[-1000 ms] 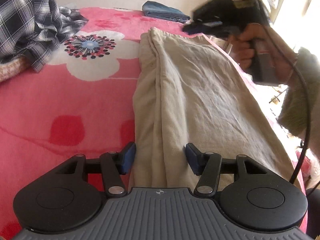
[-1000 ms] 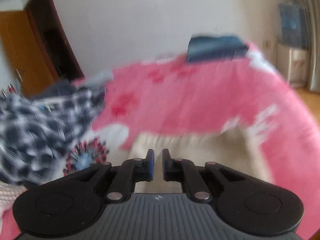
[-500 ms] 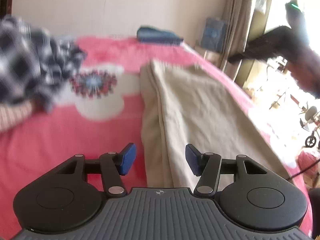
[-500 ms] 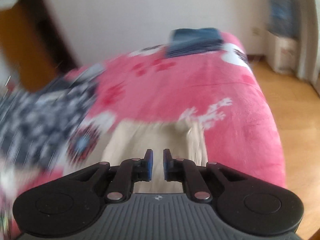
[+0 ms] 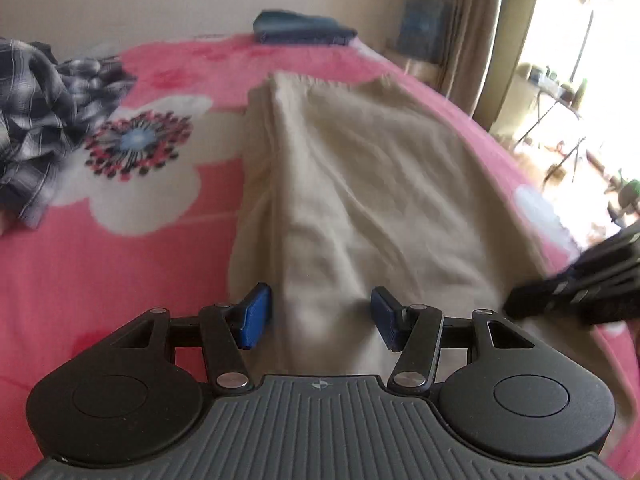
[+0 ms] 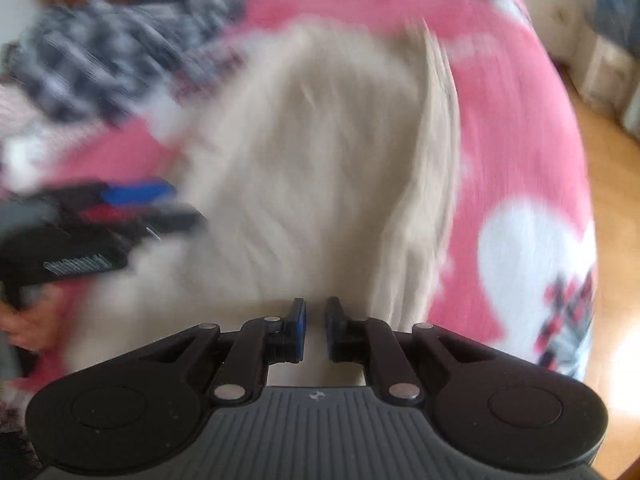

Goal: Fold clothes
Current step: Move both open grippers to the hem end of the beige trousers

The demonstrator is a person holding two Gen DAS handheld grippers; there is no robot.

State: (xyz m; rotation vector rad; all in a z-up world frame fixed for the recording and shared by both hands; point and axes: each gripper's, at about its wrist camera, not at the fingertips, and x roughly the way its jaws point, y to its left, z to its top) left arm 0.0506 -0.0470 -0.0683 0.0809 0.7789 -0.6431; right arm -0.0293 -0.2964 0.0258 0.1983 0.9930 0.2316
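**Both grippers at near end of beige garment**

Left gripper (image 5: 320, 316) has its jaws well apart, straddling the near end of the beige garment (image 5: 360, 184), nothing between the pads. Right gripper (image 6: 316, 330) has jaws nearly together with a narrow gap; no cloth visibly pinched, but the right wrist view is motion-blurred so hard to be sure. It sits at the garment's near end, close to the right edge.

Garment lies lengthwise on the pink floral blanket (image 5: 120, 280), running away from the camera. Looks already doubled along its length: stacked layers show along the left edge. Far end has a small raised corner. Surface mildly wrinkled.

Handling: thin soft fabric, light, limp, no stiffness; it will sag and drape when lifted and the layers may slide apart. Blanket looks fuzzy, so some drag likely. Best hold is at the near corners, pinching all stacked layers together, one gripper per corner, so the end lifts evenly.

Also on the bed: crumpled plaid shirt (image 5: 44, 112) well to the left, folded dark blue item (image 5: 304, 32) at the far edge. Scene fits a garment partway folded, or one laid back down.
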